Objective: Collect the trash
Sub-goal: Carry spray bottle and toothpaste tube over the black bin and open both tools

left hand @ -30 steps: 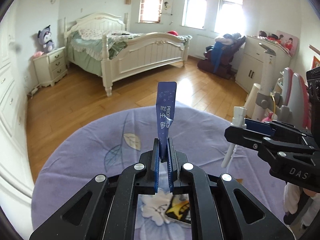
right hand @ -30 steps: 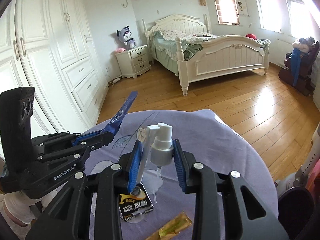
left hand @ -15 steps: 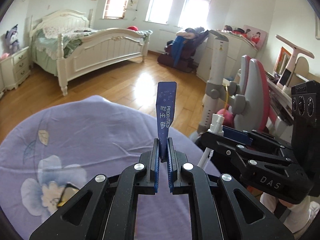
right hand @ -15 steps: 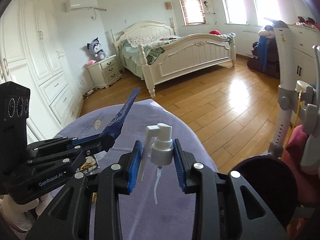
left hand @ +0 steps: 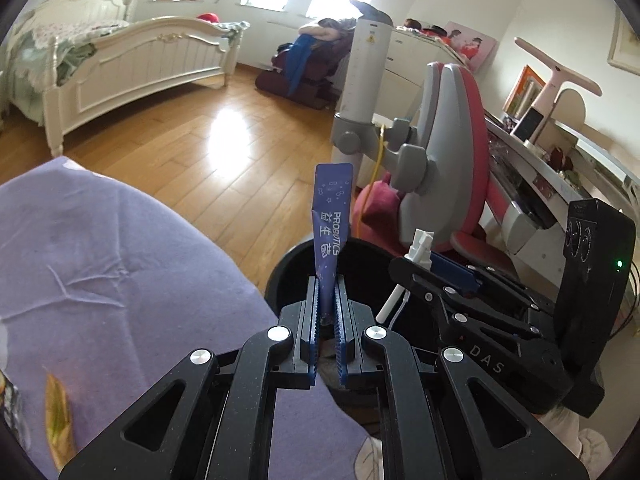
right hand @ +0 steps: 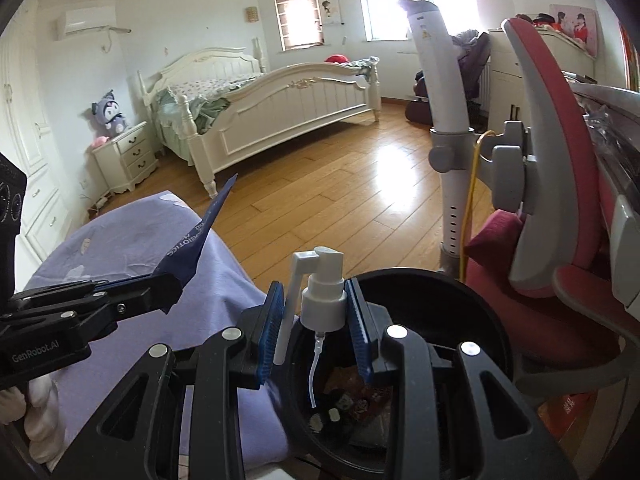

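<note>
My left gripper (left hand: 327, 292) is shut on a long blue probiotics sachet (left hand: 333, 220) that stands up between its pads, over the near rim of a round black bin (left hand: 288, 264). In the right wrist view that sachet (right hand: 200, 236) sticks out of the left gripper (right hand: 168, 284) at the left. My right gripper (right hand: 316, 316) is shut on a white spray pump head (right hand: 322, 300), its thin tube hanging down into the black bin (right hand: 472, 304), which holds several wrappers. The pump (left hand: 418, 246) also shows in the left wrist view in the right gripper (left hand: 408, 272).
A table with a purple flowered cloth (right hand: 132, 240) lies to the left of the bin; a yellow wrapper (left hand: 58, 412) lies on it. A red and grey chair (right hand: 560, 220) and a white pole (right hand: 440, 92) stand right behind the bin. Wooden floor and a white bed (right hand: 280, 96) lie beyond.
Both grippers have swung to the right, off the purple table and down over the black bin, still holding the sachet and the pump head. The bin's inside has come into view.
</note>
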The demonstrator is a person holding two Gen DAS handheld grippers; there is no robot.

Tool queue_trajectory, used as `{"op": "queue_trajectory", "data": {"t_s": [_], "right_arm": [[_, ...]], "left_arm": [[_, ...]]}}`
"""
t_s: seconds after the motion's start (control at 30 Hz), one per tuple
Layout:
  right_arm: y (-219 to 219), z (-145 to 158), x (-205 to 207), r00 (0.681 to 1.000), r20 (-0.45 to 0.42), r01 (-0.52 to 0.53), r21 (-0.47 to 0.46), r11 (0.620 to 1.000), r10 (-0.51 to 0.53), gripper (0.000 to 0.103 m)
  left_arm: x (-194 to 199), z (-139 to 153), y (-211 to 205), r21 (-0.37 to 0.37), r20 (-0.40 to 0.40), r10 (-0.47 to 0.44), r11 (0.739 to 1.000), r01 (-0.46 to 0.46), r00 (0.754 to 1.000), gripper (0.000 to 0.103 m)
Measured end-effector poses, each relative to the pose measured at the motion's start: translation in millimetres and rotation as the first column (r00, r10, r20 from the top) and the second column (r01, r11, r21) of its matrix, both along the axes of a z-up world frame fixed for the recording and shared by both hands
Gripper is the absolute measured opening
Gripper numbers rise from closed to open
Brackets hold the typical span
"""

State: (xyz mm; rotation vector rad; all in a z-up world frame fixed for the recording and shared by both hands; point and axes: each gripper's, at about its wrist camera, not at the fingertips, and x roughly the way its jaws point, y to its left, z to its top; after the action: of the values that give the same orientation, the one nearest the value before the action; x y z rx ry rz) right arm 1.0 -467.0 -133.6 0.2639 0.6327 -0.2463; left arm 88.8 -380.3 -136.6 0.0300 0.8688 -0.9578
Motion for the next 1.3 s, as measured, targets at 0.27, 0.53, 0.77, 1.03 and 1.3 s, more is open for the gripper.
{"op": "queue_trajectory", "data": {"t_s": [0.27,0.53,0.77,1.03,1.3], "right_arm": [[-27.2,-22.8,-15.7,0.997,-0.041,0.066,-0.018,0.998,-0.067,0.032],[-40.4,-34.1,-20.2,0.994,-0.065,0.093,-0.004,0.996,-0.093,0.032],[-44.8,-39.4,-22.1,0.992,-0.081,0.101,0.002,0.995,-0.100,0.032],[-49.0,-40.6,-22.9,0.988,-0.103,0.113,-0.005,0.994,-0.113,0.034],[-44.8,-41.8,-29.3,0.985,-0.122,0.124,-0.012,0.992,-0.124,0.040]], "left_arm": [[-8.5,-20.9,-43.6,0.028,-0.042,-0.044,0.999,0.045,0.998,0.008],[-15.4,-31.9,-62.4,0.058,-0.060,-0.081,0.995,0.084,0.995,0.008],[-16.4,-37.1,-74.5,0.076,-0.068,-0.096,0.992,0.102,0.993,0.008],[-18.4,-39.9,-84.7,0.106,-0.064,-0.106,0.988,0.112,0.992,0.013],[-25.2,-34.5,-74.0,0.119,-0.018,-0.072,0.990,0.074,0.997,0.059]]}}
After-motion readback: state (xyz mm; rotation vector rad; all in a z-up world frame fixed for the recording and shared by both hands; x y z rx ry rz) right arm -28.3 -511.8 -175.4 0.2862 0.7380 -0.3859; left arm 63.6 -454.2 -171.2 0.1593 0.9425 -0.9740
